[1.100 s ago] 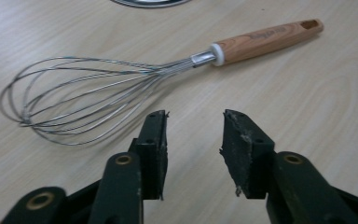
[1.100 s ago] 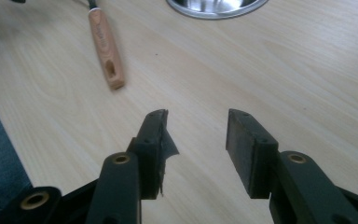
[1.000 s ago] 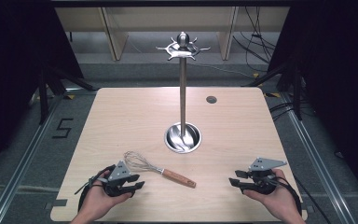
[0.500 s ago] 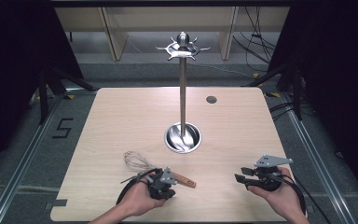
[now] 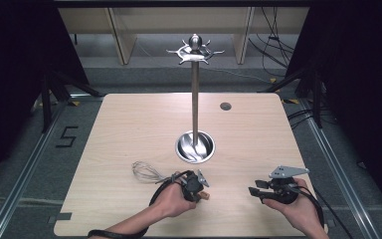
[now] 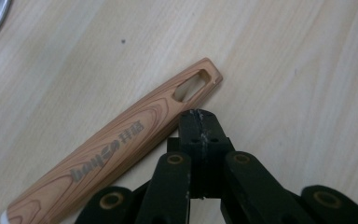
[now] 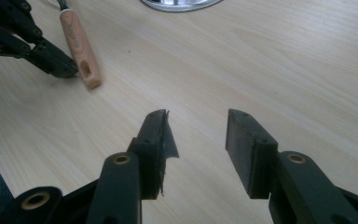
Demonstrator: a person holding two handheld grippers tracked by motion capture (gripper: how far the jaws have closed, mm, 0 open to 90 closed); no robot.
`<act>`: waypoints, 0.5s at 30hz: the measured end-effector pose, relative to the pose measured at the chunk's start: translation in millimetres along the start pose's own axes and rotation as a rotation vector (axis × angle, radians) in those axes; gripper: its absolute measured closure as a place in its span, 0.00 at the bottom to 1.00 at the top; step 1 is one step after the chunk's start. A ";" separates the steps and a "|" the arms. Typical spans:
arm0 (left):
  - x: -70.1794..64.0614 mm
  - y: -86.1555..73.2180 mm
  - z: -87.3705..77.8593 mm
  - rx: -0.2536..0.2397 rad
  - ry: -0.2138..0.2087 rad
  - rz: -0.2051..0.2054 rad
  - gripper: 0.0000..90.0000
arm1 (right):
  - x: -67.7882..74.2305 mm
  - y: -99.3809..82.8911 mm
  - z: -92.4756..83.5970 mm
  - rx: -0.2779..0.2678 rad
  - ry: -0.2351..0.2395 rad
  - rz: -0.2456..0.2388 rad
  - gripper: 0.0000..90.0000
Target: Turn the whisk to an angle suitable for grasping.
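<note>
A whisk lies on the wooden table (image 5: 129, 124), its wire head (image 5: 146, 172) to the left and its wood-grain handle (image 6: 121, 149) running right. My left gripper (image 5: 199, 183) sits over the handle's end. In the left gripper view its jaws (image 6: 199, 117) are pressed together right beside the handle's slotted tip, with nothing between them. The right gripper view shows those fingertips (image 7: 67, 70) touching the handle (image 7: 80, 46) from the side. My right gripper (image 5: 256, 191) rests near the front right of the table, open and empty (image 7: 196, 140).
A tall metal stand (image 5: 195, 99) with a round dished base (image 5: 195, 148) and a ring of hooks on top (image 5: 195, 50) rises from the table's middle. A small dark grommet (image 5: 225, 106) sits at the back right. The front edge is close under both hands.
My left hand has slid right from the table's left front to the whisk handle's end, and its jaws have gone from apart to together. The right hand has stayed put.
</note>
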State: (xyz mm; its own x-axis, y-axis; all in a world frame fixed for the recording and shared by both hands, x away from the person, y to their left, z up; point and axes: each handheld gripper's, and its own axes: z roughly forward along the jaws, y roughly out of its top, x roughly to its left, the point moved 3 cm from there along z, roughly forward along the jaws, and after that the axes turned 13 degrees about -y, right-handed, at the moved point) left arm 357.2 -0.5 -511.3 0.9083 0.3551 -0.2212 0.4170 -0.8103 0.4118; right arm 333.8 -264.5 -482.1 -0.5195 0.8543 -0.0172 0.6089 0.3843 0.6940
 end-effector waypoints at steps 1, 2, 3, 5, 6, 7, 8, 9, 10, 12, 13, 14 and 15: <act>2.5 4.5 1.5 -0.007 0.006 -0.003 0.99 | 0.0 0.1 0.4 -0.002 -0.002 0.002 0.66; 4.1 8.1 2.7 -0.009 0.002 -0.007 0.99 | 1.8 -0.4 -0.4 0.011 0.002 0.026 0.66; 7.1 12.0 3.8 -0.010 0.009 0.002 0.99 | 1.5 -0.4 -0.4 0.010 0.002 0.023 0.66; 9.5 19.0 6.8 -0.012 0.009 -0.021 0.99 | -1.1 -0.3 0.2 -0.004 -0.006 -0.001 0.66; 12.6 23.2 7.7 -0.007 0.018 -0.005 0.99 | -0.7 -0.9 -0.2 0.008 -0.004 0.010 0.66; 14.4 27.3 8.9 -0.008 0.020 -0.011 0.99 | -1.2 -1.1 0.0 0.004 -0.005 0.006 0.66; 16.1 31.5 10.3 -0.013 0.022 -0.011 0.99 | -1.5 -1.2 0.3 0.001 -0.002 0.009 0.66; 17.0 34.3 11.5 -0.014 0.026 -0.013 0.99 | 0.3 -1.7 -0.7 0.014 0.002 0.037 0.66; 19.3 38.6 12.4 -0.010 0.033 -0.009 0.99 | -1.0 -1.4 -0.1 0.005 0.000 0.026 0.65; 22.3 44.8 13.9 -0.012 0.032 0.005 0.99 | -2.0 -1.3 -1.0 0.004 0.005 0.035 0.65; 22.6 46.7 14.3 -0.024 0.032 0.006 0.99 | -4.9 -0.6 -0.6 -0.023 0.005 0.015 0.65; 22.0 47.5 13.5 -0.032 0.029 0.003 0.99 | -5.5 -0.2 -1.4 -0.033 0.024 0.026 0.65; 21.5 47.6 12.0 -0.041 0.016 0.012 0.99 | -4.9 0.0 -2.4 -0.044 0.039 0.052 0.64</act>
State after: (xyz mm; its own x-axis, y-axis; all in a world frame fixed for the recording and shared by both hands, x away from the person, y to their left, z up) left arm 396.2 -37.0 -507.1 0.9133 0.3536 -0.2019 0.4072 -0.7947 0.4502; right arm 334.9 -269.5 -480.3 -0.5113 0.8581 0.0471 0.6089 0.3230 0.7245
